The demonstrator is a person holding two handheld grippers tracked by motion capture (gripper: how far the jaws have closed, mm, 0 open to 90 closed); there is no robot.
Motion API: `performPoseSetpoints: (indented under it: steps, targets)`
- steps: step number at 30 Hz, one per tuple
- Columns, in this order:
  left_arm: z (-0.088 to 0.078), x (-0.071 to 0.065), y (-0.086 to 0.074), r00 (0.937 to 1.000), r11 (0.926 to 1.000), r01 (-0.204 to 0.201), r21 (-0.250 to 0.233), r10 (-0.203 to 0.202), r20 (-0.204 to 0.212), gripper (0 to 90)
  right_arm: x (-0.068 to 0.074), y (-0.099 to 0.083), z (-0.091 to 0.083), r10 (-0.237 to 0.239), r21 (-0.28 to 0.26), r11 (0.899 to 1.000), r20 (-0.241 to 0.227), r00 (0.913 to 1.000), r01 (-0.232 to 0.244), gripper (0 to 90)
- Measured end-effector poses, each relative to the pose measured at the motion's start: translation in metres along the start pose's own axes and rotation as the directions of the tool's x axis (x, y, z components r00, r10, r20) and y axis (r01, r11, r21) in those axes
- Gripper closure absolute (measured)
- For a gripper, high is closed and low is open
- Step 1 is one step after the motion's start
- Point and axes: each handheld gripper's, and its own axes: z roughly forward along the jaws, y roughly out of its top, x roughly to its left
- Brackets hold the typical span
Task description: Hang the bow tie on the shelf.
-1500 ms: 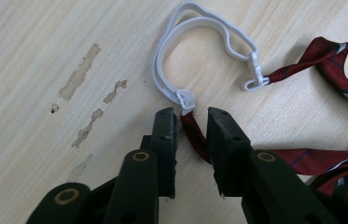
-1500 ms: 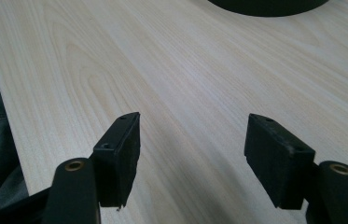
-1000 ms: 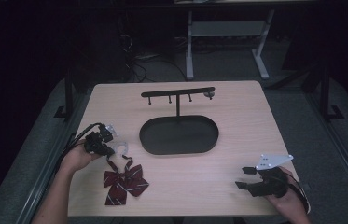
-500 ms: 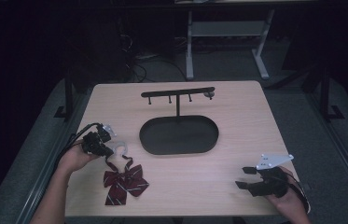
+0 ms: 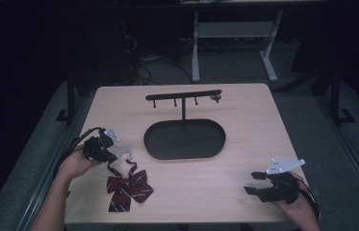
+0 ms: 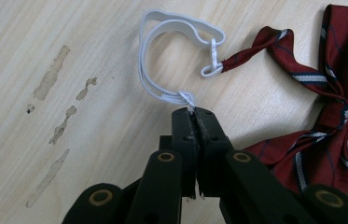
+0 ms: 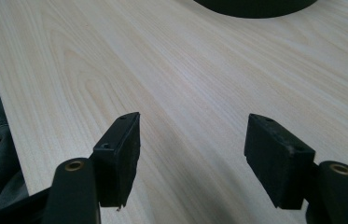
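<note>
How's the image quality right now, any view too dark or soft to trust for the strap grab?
High view: dim, dark surroundings, bow tie small and slightly soft. Left gripper view: bright and sharp, white elastic strap crisp at the shut left claw, faint shadows. Right gripper view: evenly lit table, right claw pads slightly soft.

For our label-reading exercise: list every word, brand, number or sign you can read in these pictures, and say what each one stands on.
None: no readable text in any view.
Bow tie: stripes only, no lettering.
White strap: plain.
Stand and tray: plain black.
Table: bare wood grain, with scuff marks, no writing.
</note>
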Motion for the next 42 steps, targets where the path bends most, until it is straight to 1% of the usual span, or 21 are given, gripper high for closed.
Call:
performPoseSetpoints:
  steps: [7,15,17,25,32,36,42]
  targets:
    - [-0.006,-0.003,0.001,0.9999,0.9999,-0.013,0.002,0.013,-0.005,87.7,0.0,0.0,0.001,0.001,0.001,1.0,-0.002,1.0,-0.001,35.5]
    - [-0.012,-0.01,0.005,0.9989,0.999,-0.046,0.003,0.046,-0.006,87.7,0.0,0.0,0.0,0.002,0.001,1.0,0.001,1.0,-0.002,35.5]
    - [-0.014,-0.012,0.006,0.9988,0.9988,-0.049,-0.003,0.049,-0.006,87.7,0.0,-0.001,0.0,-0.001,-0.001,1.0,0.001,1.0,0.001,35.4]
    - [-0.021,-0.017,0.01,0.9968,0.9968,-0.08,-0.007,0.08,-0.01,87.7,0.0,-0.001,0.001,0.008,0.0,1.0,0.005,1.0,-0.008,35.5]
    - [-0.029,-0.023,0.013,0.9939,0.994,-0.11,-0.005,0.11,-0.014,87.7,0.0,0.0,0.0,0.007,-0.002,1.0,0.009,0.9999,-0.007,35.5]
    - [-0.032,-0.026,0.012,0.9929,0.993,-0.118,-0.007,0.118,-0.02,87.7,0.0,0.0,0.001,0.012,-0.001,1.0,0.004,0.9999,-0.012,35.5]
    - [-0.035,-0.028,0.013,0.9918,0.9919,-0.127,-0.005,0.127,-0.016,87.7,-0.002,-0.001,0.001,0.014,-0.006,1.0,0.003,0.9999,-0.014,35.5]
